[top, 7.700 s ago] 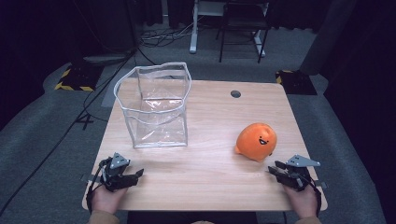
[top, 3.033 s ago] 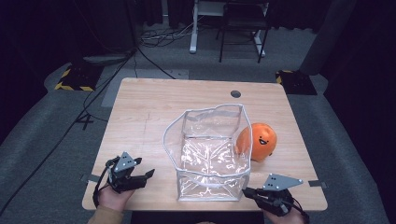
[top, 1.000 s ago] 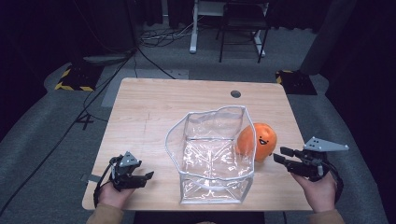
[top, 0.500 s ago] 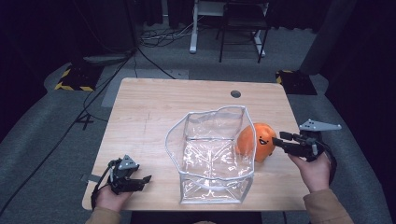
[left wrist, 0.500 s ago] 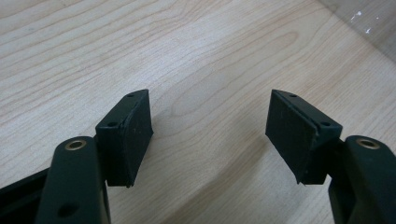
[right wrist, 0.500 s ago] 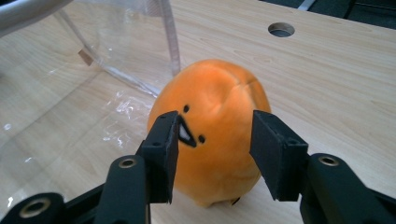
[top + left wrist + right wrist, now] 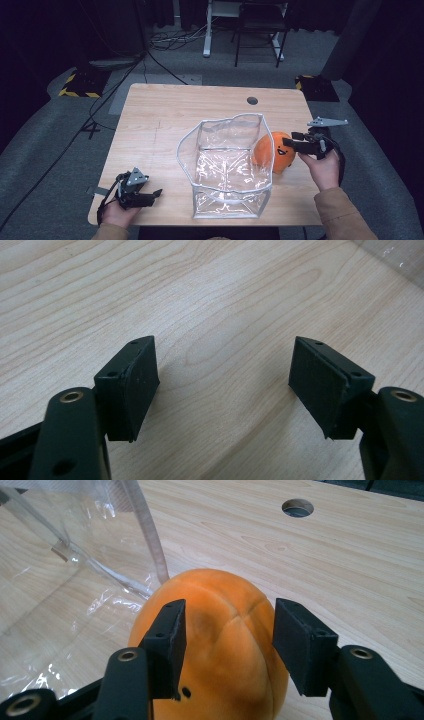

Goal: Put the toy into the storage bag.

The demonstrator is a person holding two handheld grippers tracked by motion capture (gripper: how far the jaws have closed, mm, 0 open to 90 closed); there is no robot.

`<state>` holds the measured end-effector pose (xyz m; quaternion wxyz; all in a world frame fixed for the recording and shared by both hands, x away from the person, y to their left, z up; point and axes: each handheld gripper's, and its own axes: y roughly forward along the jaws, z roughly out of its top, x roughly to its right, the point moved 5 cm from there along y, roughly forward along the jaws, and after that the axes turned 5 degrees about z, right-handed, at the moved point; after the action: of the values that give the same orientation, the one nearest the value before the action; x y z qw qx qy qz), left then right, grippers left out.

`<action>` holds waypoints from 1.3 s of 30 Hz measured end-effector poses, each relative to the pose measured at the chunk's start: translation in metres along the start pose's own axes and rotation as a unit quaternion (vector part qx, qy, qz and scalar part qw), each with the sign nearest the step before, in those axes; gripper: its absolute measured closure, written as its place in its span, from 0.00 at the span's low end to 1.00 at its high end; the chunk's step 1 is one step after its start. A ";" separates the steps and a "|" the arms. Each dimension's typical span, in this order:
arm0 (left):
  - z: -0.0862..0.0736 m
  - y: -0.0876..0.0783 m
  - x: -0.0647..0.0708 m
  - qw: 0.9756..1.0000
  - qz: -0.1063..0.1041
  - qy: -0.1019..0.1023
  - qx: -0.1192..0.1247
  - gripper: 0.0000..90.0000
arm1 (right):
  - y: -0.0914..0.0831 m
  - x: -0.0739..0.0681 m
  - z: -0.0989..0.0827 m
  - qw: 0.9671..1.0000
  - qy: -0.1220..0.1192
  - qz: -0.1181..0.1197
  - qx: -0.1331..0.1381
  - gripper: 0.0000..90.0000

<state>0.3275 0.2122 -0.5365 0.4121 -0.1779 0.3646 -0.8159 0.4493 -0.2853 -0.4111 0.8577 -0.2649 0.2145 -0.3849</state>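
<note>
A: What is the right gripper (image 7: 296,142) reaching for?

B: An orange plush toy (image 7: 274,152), round like a small pumpkin, with soft fuzzy fabric, stitched seams running over its top and a little dark smiling face on the side. In the right gripper view the toy (image 7: 220,650) sits right under and ahead of the jaws, bulging up between them.

A: Is it gripped?

B: No. The jaws stand apart over the toy's crown and have just been opening wider; the pads (image 7: 172,645) hang above the fabric with a gap on either side, not pressing it.

A: What lies past the toy?

B: On the far side from that gripper, touching the toy, stands a clear plastic bag (image 7: 227,167) with a pale trimmed rim, upright and open at the top, on the wooden table (image 7: 165,115). Through the right gripper view its glossy wall (image 7: 75,565) rises just to the left of the jaws.

A: And the left gripper (image 7: 150,196)?

B: Well apart from the toy, low by the table's near edge, beyond the bag. Its jaws gape wide with bare wood (image 7: 220,340) between them.
</note>
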 end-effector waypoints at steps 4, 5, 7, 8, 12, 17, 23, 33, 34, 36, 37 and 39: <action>0.000 0.000 0.000 1.000 0.001 0.001 -0.001 0.31 | 0.006 0.002 0.000 1.000 0.013 0.004 0.006 0.52; 0.000 0.000 0.000 1.000 0.000 0.001 -0.001 0.31 | 0.008 0.003 -0.001 1.000 0.019 0.006 0.010 0.52; 0.000 0.000 0.000 1.000 -0.001 0.004 -0.004 0.31 | 0.011 0.005 -0.003 0.999 0.034 0.013 0.022 0.51; 0.000 0.000 0.000 1.000 -0.001 0.003 -0.004 0.31 | 0.012 0.005 -0.003 0.999 0.038 0.017 0.027 0.51; 0.001 0.000 0.000 1.000 0.002 0.005 -0.001 0.31 | 0.017 0.006 -0.007 0.997 0.053 0.036 0.044 0.61; 0.001 0.000 0.000 1.000 0.002 0.005 -0.002 0.31 | 0.014 0.002 -0.005 0.998 0.028 0.024 0.047 0.82; 0.000 0.000 0.000 1.000 0.004 0.008 -0.002 0.31 | 0.006 -0.005 -0.002 0.999 -0.004 -0.009 0.053 0.87; -0.001 0.004 -0.003 1.000 0.004 0.012 0.019 0.28 | -0.023 -0.006 0.010 0.997 -0.018 0.024 0.076 0.88; -0.001 0.004 -0.003 1.000 0.004 0.012 0.019 0.28 | -0.025 -0.005 0.011 0.996 -0.019 0.029 0.078 0.88; -0.001 0.004 -0.003 1.000 0.004 0.012 0.019 0.28 | -0.030 -0.004 0.014 0.996 -0.020 0.039 0.082 0.88; -0.001 0.004 -0.003 1.000 0.004 0.012 0.018 0.28 | -0.032 -0.003 0.015 0.995 -0.023 0.043 0.083 0.88; -0.001 0.004 -0.003 1.000 0.004 0.013 0.018 0.28 | -0.037 -0.003 0.017 0.994 -0.034 0.050 0.087 0.88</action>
<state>0.3311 0.2139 -0.5400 0.4142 -0.1585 0.3558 -0.8226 0.4368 -0.2989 -0.3743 0.9024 -0.1909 0.1641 -0.3497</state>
